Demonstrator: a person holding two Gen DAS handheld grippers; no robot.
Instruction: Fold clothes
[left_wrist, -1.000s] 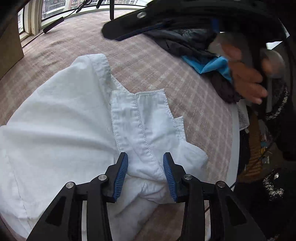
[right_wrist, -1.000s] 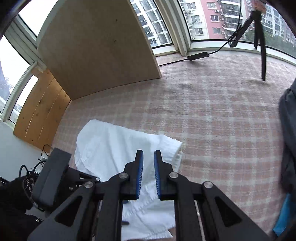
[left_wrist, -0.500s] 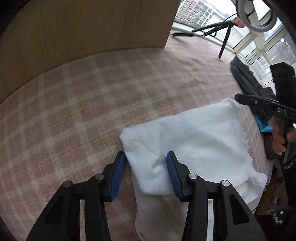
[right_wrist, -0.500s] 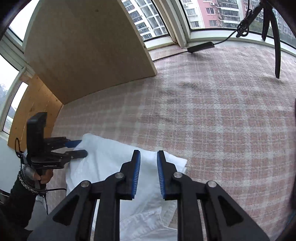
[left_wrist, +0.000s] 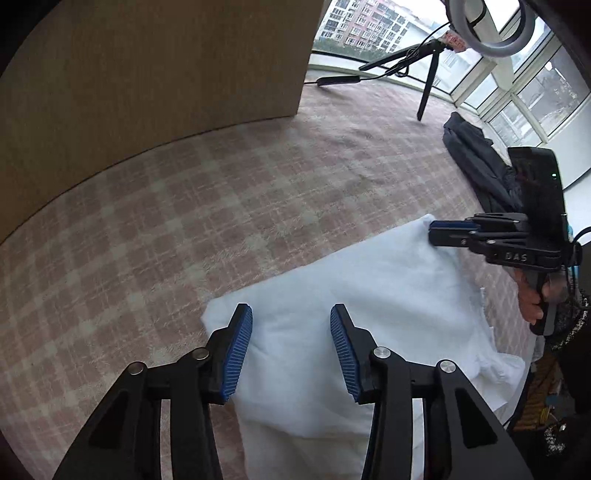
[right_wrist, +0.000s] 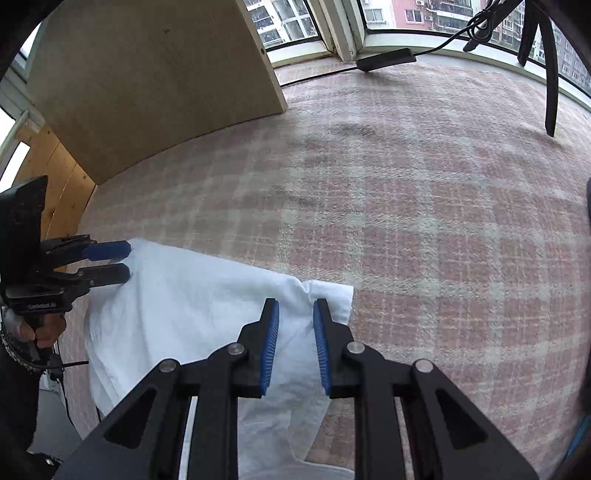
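Observation:
A white shirt (left_wrist: 354, 291) lies partly folded on the pink plaid cloth (left_wrist: 184, 229); it also shows in the right wrist view (right_wrist: 192, 295). My left gripper (left_wrist: 291, 347) is open, its jaws over the shirt's near left corner, holding nothing. My right gripper (right_wrist: 295, 343) is open, its jaws over the shirt's far right corner near a small flap. In the left wrist view the right gripper (left_wrist: 443, 230) sits at the shirt's far corner. In the right wrist view the left gripper (right_wrist: 114, 262) sits at the shirt's left corner.
A wooden board (left_wrist: 147, 74) stands at the back left. A tripod (left_wrist: 424, 74) and a black cable bar (right_wrist: 386, 59) are by the windows. Dark clothes (left_wrist: 476, 166) are piled at the right. The cloth stretches wide beyond the shirt.
The left gripper swung from the collar side to the shirt's other end. The right gripper opened wider and came down over the shirt's corner. The shirt now lies with a smooth side up.

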